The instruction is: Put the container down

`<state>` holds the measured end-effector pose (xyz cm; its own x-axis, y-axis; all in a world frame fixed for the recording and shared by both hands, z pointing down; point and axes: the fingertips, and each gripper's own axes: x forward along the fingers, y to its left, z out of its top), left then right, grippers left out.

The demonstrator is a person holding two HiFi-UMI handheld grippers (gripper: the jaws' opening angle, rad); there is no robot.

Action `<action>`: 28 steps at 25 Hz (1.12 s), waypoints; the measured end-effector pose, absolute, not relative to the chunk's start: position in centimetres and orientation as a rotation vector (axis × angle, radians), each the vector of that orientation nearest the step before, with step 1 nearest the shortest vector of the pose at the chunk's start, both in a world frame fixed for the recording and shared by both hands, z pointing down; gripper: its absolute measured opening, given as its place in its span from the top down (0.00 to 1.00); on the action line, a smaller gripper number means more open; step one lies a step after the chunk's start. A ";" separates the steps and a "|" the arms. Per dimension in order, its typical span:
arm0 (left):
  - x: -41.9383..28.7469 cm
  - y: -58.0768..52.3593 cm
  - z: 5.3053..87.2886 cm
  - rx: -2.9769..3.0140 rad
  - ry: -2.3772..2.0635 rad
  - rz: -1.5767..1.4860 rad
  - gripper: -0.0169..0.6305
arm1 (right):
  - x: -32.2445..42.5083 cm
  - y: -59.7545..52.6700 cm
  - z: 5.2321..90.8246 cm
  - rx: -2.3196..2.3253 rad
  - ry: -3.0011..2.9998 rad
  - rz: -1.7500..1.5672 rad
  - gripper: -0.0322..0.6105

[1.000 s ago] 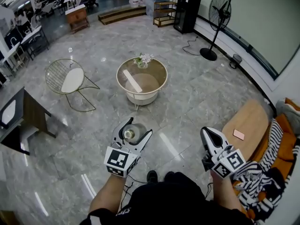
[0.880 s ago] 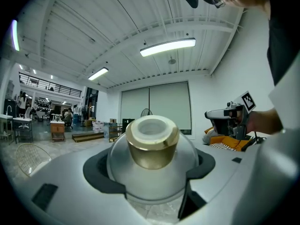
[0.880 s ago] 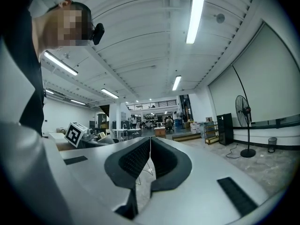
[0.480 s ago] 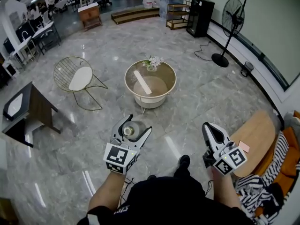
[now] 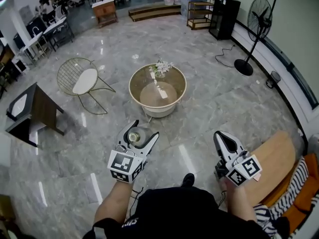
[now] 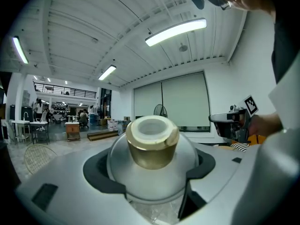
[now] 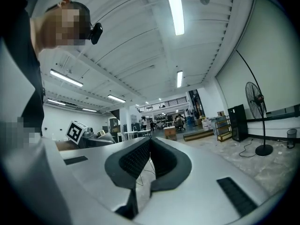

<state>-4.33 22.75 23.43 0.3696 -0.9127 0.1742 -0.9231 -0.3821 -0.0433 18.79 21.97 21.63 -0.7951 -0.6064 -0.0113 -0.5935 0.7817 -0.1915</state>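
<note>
My left gripper (image 5: 140, 135) is shut on a clear round glass container (image 5: 138, 136) with a gold neck, held upright in the air over the grey floor. In the left gripper view the container (image 6: 152, 165) fills the space between the jaws, its gold rim toward the camera. My right gripper (image 5: 223, 142) hangs to the right at about the same height, shut with nothing in it; in its own view the black pads (image 7: 140, 159) touch at the tips. A round glass-topped table (image 5: 157, 89) stands ahead of both grippers.
A small flower vase (image 5: 160, 68) sits on the table's far edge. A wire chair (image 5: 82, 81) stands left of it, a dark desk (image 5: 29, 114) further left. A wooden table (image 5: 274, 156) is at the right, a standing fan (image 5: 257, 21) at the back right.
The person has stepped forward and the view has swung: the round table and chair sit closer and more central. Both grippers keep their hold and their places relative to the body.
</note>
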 end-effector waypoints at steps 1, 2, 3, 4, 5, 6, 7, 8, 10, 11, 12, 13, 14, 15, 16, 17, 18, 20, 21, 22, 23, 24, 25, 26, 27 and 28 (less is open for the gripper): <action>-3.0 21.9 23.3 2.543 -1.720 0.257 0.44 | 20.3 20.8 21.8 -0.976 2.899 -0.280 0.92; -1.6 21.1 23.2 2.538 -1.726 0.252 0.44 | 21.8 19.7 22.0 -0.975 2.899 -0.286 0.92; -0.3 20.3 23.0 2.535 -1.731 0.250 0.44 | 23.2 18.7 22.1 -0.972 2.897 -0.293 0.92; 1.0 19.6 22.8 2.533 -1.736 0.251 0.44 | 24.5 17.8 22.2 -0.967 2.894 -0.300 0.92; 2.3 18.9 22.7 2.532 -1.740 0.251 0.44 | 25.7 17.0 22.3 -0.959 2.891 -0.307 0.92; 3.4 18.3 22.5 2.530 -1.745 0.250 0.44 | 26.8 16.4 22.4 -0.950 2.891 -0.314 0.92; 4.5 17.7 22.2 2.528 -1.750 0.245 0.44 | 27.7 16.0 22.5 -0.941 2.892 -0.320 0.92; 5.5 17.3 22.0 2.526 -1.753 0.239 0.44 | 28.6 15.5 22.6 -0.935 2.893 -0.326 0.92; 7.2 16.4 21.5 2.527 -1.754 0.233 0.44 | 30.2 14.8 22.7 -0.926 2.892 -0.337 0.92; 7.9 16.0 21.4 2.528 -1.752 0.235 0.44 | 30.8 14.4 22.8 -0.923 2.889 -0.342 0.92; 8.4 15.6 21.5 2.530 -1.750 0.239 0.44 | 31.4 14.1 22.9 -0.921 2.885 -0.345 0.92; 8.9 15.3 21.5 2.531 -1.748 0.243 0.44 | 31.9 13.8 23.0 -0.921 2.882 -0.347 0.92; 9.4 14.9 21.7 2.531 -1.746 0.246 0.44 | 32.5 13.5 23.0 -0.924 2.878 -0.347 0.92; 9.8 14.6 21.8 2.531 -1.746 0.248 0.44 | 32.9 13.1 23.1 -0.929 2.875 -0.346 0.92; 10.1 14.2 21.9 2.532 -1.746 0.250 0.44 | 33.3 12.7 23.2 -0.933 2.872 -0.345 0.92; 10.4 13.8 22.1 2.533 -1.746 0.254 0.44 | 33.6 12.4 23.2 -0.936 2.869 -0.345 0.92; 10.6 13.3 22.3 2.535 -1.745 0.258 0.44 | 33.9 12.0 23.3 -0.938 2.866 -0.344 0.92; 11.2 12.2 22.9 2.538 -1.740 0.262 0.44 | 34.4 11.2 23.6 -0.942 2.864 -0.343 0.92; 11.4 11.5 23.1 2.539 -1.737 0.263 0.44 | 34.6 10.7 23.8 -0.945 2.863 -0.345 0.92; 11.7 10.8 23.4 2.539 -1.733 0.263 0.44 | 34.8 10.2 24.0 -0.949 2.862 -0.349 0.92; 11.8 10.0 23.6 2.540 -1.728 0.263 0.44 | 35.0 9.7 24.2 -0.953 2.862 -0.355 0.92; 11.9 9.2 23.8 2.541 -1.722 0.261 0.44 | 35.1 9.1 24.4 -0.959 2.863 -0.362 0.92; 11.9 8.3 24.1 2.543 -1.715 0.257 0.44 | 35.1 8.5 24.7 -0.966 2.866 -0.369 0.92; 12.0 7.3 24.2 2.545 -1.708 0.254 0.44 | 35.1 7.7 24.9 -0.971 2.870 -0.375 0.92; 12.1 6.2 24.4 2.548 -1.703 0.251 0.44 | 35.1 6.8 25.0 -0.974 2.875 -0.378 0.92; 12.2 5.0 24.4 2.551 -1.699 0.249 0.44 | 35.1 5.7 25.1 -0.976 2.879 -0.379 0.92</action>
<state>12.15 5.04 24.44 0.3772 -0.9102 0.1714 -0.9210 -0.3880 -0.0339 35.15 5.74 25.11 -0.7944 -0.6074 0.0052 -0.5880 0.7669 -0.2571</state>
